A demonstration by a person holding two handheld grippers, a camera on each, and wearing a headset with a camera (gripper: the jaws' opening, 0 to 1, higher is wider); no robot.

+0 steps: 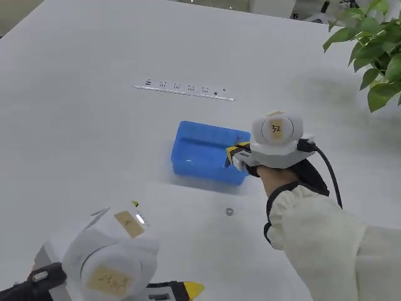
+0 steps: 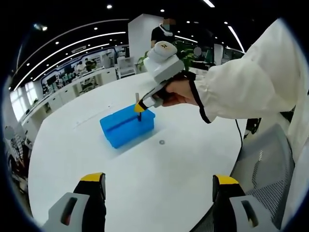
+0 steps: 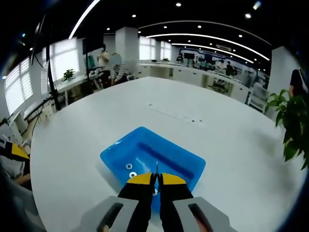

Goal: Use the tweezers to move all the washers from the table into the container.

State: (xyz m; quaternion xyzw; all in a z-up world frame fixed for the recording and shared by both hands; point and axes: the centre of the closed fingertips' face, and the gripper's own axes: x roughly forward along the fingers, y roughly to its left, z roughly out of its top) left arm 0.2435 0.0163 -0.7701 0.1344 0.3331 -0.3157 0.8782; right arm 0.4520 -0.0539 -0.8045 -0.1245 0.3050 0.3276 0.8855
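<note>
Washer (image 1: pixel 229 211) on desk (image 1: pixel 75 138): one
Washers (image 3: pixel 129 166) in container (image 3: pixel 181 153): two, visible in right gripper view
Right claw (image 3: pixel 155 180): clenched on tweezers (image 3: pixel 156 169)
Left claw (image 2: pixel 157 182): released, empty

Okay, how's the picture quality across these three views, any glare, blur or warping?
Head view: soft even light, no harsh glare on the table, faint shadow beside the container. Left gripper view: fisheye bends the table edge and ceiling lights into arcs. Right gripper view: same bowing, bright windows at left, washers in the container look sharp.
</note>
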